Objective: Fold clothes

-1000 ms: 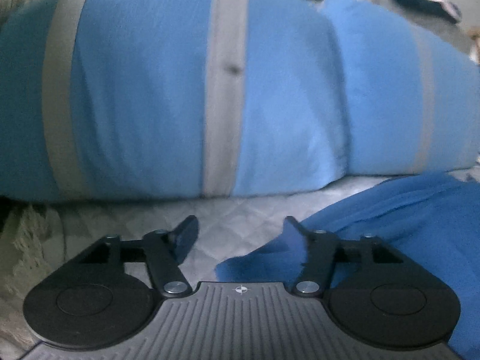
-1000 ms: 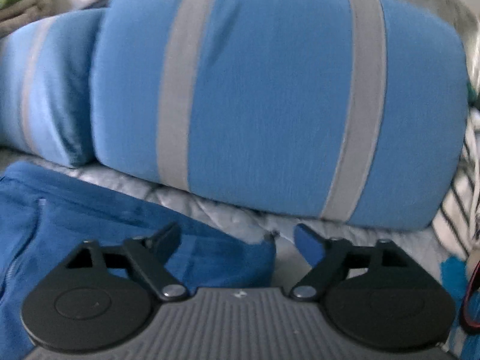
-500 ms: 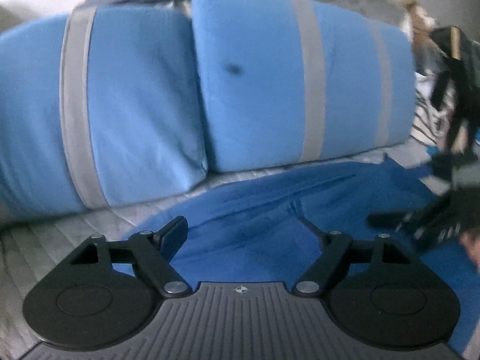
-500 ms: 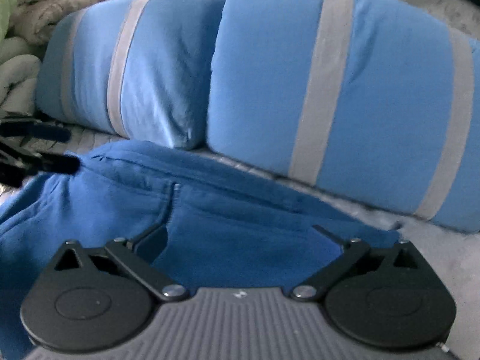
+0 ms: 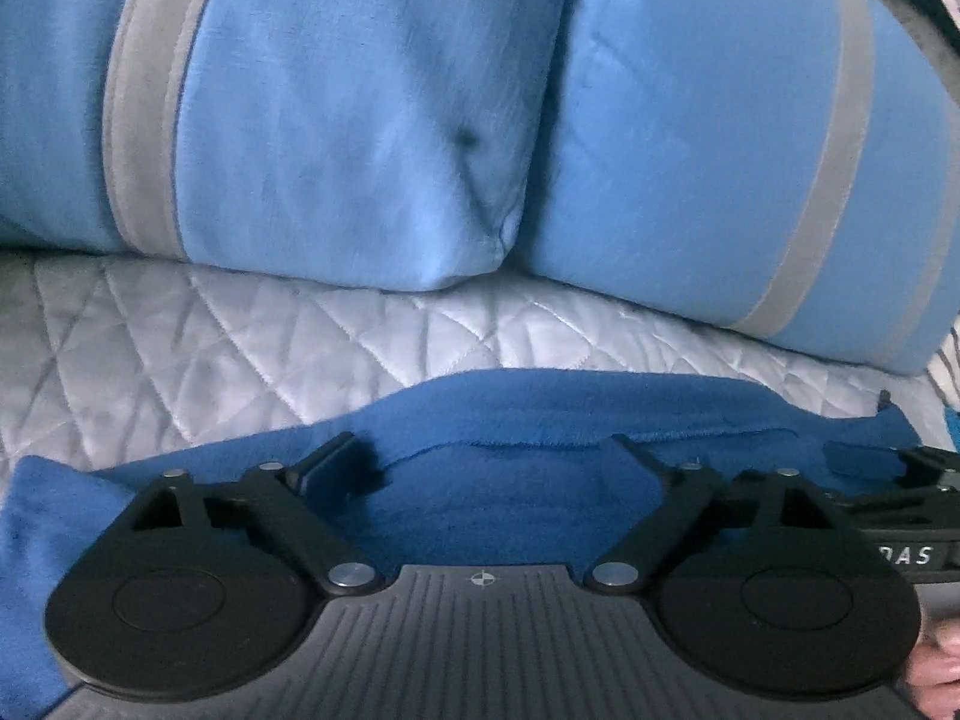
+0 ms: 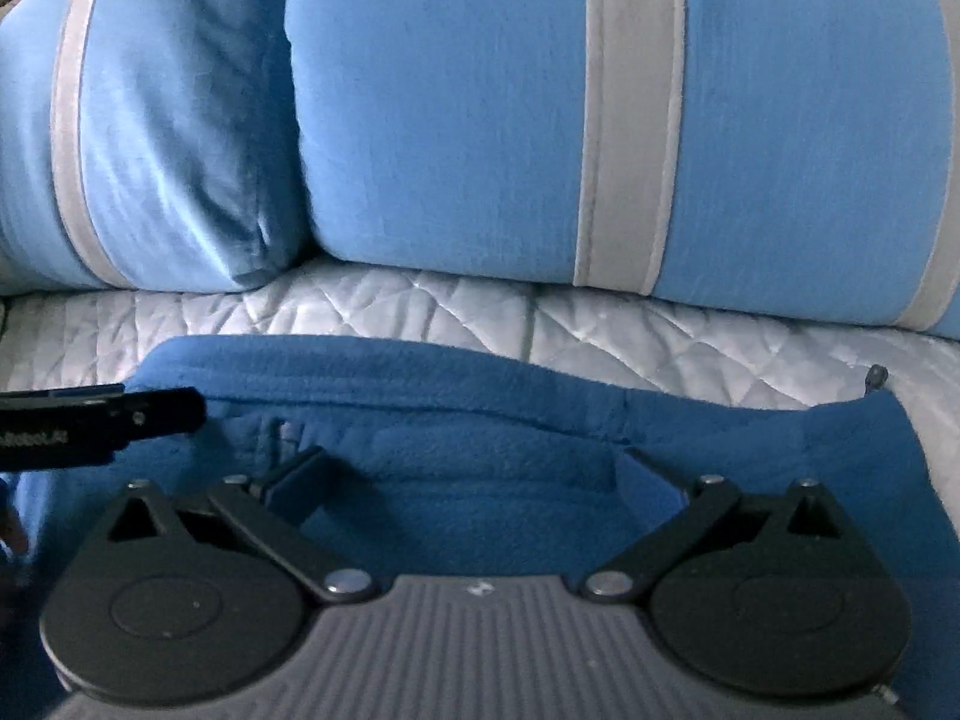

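both claws sit low over the same garment, side by side. left gripper (image 5: pixel 486 450): jaws have just been opening and now stand wide apart; dark blue fleece garment (image 5: pixel 510 420) lies under and between them, but the pads do not press on it, so released. right gripper (image 6: pixel 474 468): jaws also have just been opening, now spread as wide as they go, fleece beneath, nothing pinched, released.

each wrist view catches the other claw: right gripper's finger at the right edge of the left view, left gripper's finger (image 6: pixel 138 414) at the left edge of the right view, resting just at the garment's far hem.

garment position: spread on the white quilted bedcover (image 6: pixel 660 342), its far edge a rolled hem running across both views, lying near but apart from two light blue pillows with grey stripes (image 5: pixel 360 138) that stand along the back. small dark toggle or zip pull (image 6: pixel 877 375) at the garment's far right corner. a seam or pocket line (image 6: pixel 276 438) shows left of centre in the right view.

step in hand (judgement): cloth let go and laid flat; claws are over the far hem, between one fold and the next. how many folds are done cannot be told from these views.

next move calls for: lowering each claw so one pad slips under the hem, closing on a single edge at matching points, lifting evenly. fleece is thick and soft, likely to bunch; a shallow bite may slip.
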A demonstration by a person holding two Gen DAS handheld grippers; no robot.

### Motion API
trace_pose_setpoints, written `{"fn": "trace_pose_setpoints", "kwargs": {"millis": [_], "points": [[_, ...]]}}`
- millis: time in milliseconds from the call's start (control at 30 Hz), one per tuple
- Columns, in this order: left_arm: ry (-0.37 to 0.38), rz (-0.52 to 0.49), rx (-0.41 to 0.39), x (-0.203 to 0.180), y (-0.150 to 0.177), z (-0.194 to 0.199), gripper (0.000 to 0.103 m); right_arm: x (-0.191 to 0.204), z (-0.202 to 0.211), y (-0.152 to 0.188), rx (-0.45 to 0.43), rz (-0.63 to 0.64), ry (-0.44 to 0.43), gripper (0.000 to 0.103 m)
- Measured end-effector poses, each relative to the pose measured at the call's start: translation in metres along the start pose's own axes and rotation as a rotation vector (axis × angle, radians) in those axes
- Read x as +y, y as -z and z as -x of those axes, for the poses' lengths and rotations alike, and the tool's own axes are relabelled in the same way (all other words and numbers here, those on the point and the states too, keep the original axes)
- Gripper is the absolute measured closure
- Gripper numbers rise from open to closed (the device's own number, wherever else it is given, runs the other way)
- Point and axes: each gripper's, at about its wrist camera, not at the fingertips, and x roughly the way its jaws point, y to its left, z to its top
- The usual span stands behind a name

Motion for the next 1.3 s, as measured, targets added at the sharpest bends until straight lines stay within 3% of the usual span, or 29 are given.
{"fn": "trace_pose_setpoints", "kwargs": {"millis": [233, 433, 733, 867, 967, 1033, 1167, 1300], "points": [[-0.023, -0.050, -0.045, -0.007, 0.001, 0.018, 0.006, 0.006, 0.017, 0.005, -0.034, 0.018, 0.016, 0.000], [-0.043, -0.065, -0.070, -0.005, -0.002, 0.073, 0.006, 0.005, 0.065, 0.022, -0.074, 0.086, 0.027, 0.000], [-0.061, -0.041, -0.061, -0.010, 0.035, 0.128, 0.006, -0.014, 0.119, 0.061, -0.092, 0.082, 0.106, 0.000], [-0.087, -0.024, -0.041, -0.007, 0.067, 0.128, 0.006, -0.028, 0.117, 0.077, -0.103, 0.045, 0.108, 0.000], [-0.065, -0.007, -0.093, 0.006, 0.090, 0.126, 0.006, -0.045, 0.101, 0.089, -0.047, -0.051, 0.056, 0.000], [-0.028, 0.003, -0.186, 0.011, 0.104, 0.130, 0.006, -0.049, 0.097, 0.099, -0.064, -0.075, 0.043, 0.000], [0.044, 0.103, -0.249, 0.027, 0.106, 0.135, 0.006, -0.039, 0.098, 0.115, -0.141, -0.044, 0.082, 0.000], [0.004, 0.072, -0.229, 0.019, 0.100, 0.132, 0.006, -0.030, 0.095, 0.115, -0.147, 0.000, 0.126, 0.000]]}}
